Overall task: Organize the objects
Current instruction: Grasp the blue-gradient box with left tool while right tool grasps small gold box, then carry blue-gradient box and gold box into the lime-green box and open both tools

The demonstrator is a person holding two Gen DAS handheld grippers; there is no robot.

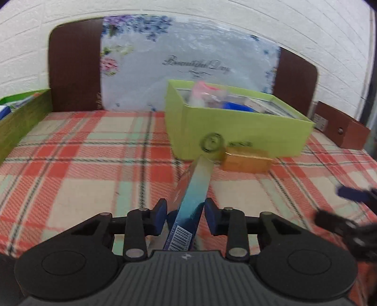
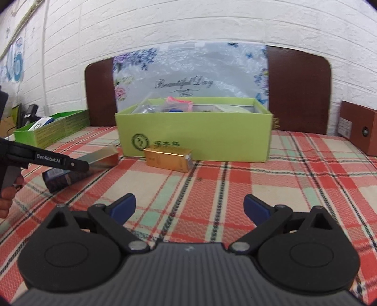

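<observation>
Red, green and cream plaid cloth point(image 2: 235, 179) covers the surface we work over. On it lies a long blue carton point(image 1: 188, 207) with a barcode at its near end, its far end reaching towards the big green box point(image 1: 235, 131). Our left gripper point(image 1: 186, 217) has its blue pads point(image 1: 160, 215) on either side of that carton. The right-hand pad sits against the carton's edge, while a sliver of space seems to remain at the other pad, so we cannot tell whether the grip is firm. In the right wrist view the left gripper's black arm crosses over the carton, hiding its middle.

Our right gripper point(image 2: 189, 208) hangs over bare cloth with its fingers spread wide apart and nothing between them.

The big green box stands open near the far end of the cloth, with a mix of small items inside: something pink, something blue and some pale flat packs. They are too blurred to name. A small gold box point(image 2: 168, 159) lies just in front of it, close to its printed round logo and just beside the far end of the blue carton. That gold box and the green wall behind it crowd the carton's far tip.

A second, lower green tray point(image 2: 51, 129) sits at the left edge. A brown box point(image 2: 358, 131) stands at the right. Behind everything rises a dark brown headboard point(image 2: 299, 89) draped with a flowered plastic sheet point(image 2: 188, 75), against a white brick wall point(image 2: 188, 21). A hand point(image 2: 7, 197) shows at the left border.
</observation>
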